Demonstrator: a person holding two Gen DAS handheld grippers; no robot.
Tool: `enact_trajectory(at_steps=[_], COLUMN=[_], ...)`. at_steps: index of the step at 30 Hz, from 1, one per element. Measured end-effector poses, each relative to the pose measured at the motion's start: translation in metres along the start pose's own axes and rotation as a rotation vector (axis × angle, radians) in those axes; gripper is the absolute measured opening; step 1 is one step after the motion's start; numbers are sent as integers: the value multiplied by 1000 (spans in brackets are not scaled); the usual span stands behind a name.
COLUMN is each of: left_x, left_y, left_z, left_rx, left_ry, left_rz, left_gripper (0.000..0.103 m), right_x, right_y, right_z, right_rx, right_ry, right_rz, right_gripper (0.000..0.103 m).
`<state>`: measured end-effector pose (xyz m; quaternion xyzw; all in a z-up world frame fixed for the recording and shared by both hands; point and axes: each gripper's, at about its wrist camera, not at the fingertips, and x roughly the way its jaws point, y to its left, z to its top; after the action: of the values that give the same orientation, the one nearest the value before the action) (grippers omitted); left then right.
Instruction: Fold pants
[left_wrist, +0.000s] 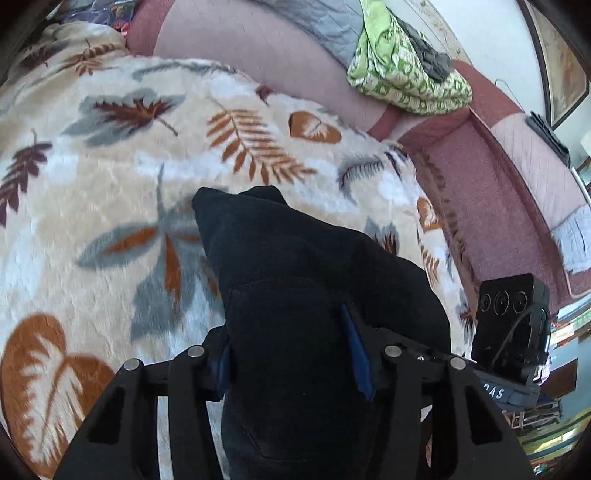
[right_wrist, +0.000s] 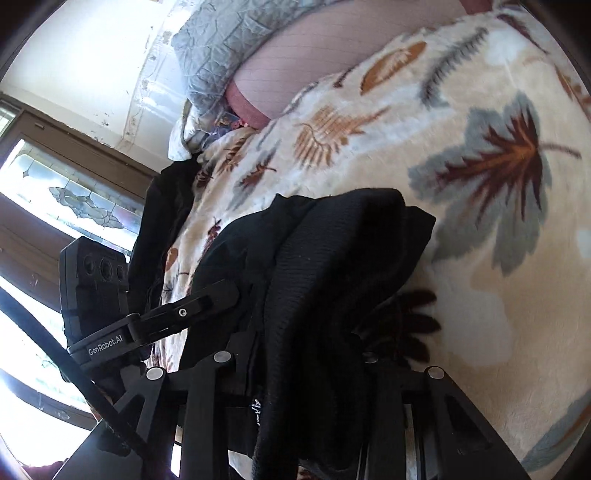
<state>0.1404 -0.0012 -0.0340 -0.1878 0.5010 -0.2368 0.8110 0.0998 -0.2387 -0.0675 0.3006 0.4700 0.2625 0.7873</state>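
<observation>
— Leaf-print blanket (left_wrist: 110, 166) fills your view, green cloth (left_wrist: 406, 70) heaped on the pink couch (left_wrist: 476, 177) behind. Where are the black pants (left_wrist: 295, 280)?

— Lifted above it. Your left gripper (left_wrist: 291, 350) is clamped on them; your right gripper (right_wrist: 299, 354) seems clenched on them too, fingers buried.

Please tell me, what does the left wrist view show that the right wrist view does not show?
Only the left wrist view shows the crumpled green and white patterned cloth lying on the pink sofa. Only the right wrist view shows the brown-framed window with stained glass. Both views show the cream fleece blanket with leaf print and the black fabric pants, gripped by the left gripper and the right gripper.
</observation>
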Motion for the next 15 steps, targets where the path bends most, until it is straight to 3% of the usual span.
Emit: enact_trajectory(at_steps=[10, 12, 13, 15], left_x=[43, 59, 70, 79], left_y=[25, 39, 48, 62], left_z=[94, 104, 106, 106], left_rx=[-23, -42, -53, -80], left_ry=[-35, -29, -6, 16], left_rz=[123, 187, 235, 212], left_gripper=[50, 54, 56, 65], right_x=[46, 61, 71, 87], right_y=[22, 17, 12, -3], right_z=[95, 109, 116, 122], right_rx=[-111, -110, -109, -112], right_ry=[-38, -36, -32, -7], right_rz=[-125, -148, -170, -258], right_gripper=[34, 35, 38, 54])
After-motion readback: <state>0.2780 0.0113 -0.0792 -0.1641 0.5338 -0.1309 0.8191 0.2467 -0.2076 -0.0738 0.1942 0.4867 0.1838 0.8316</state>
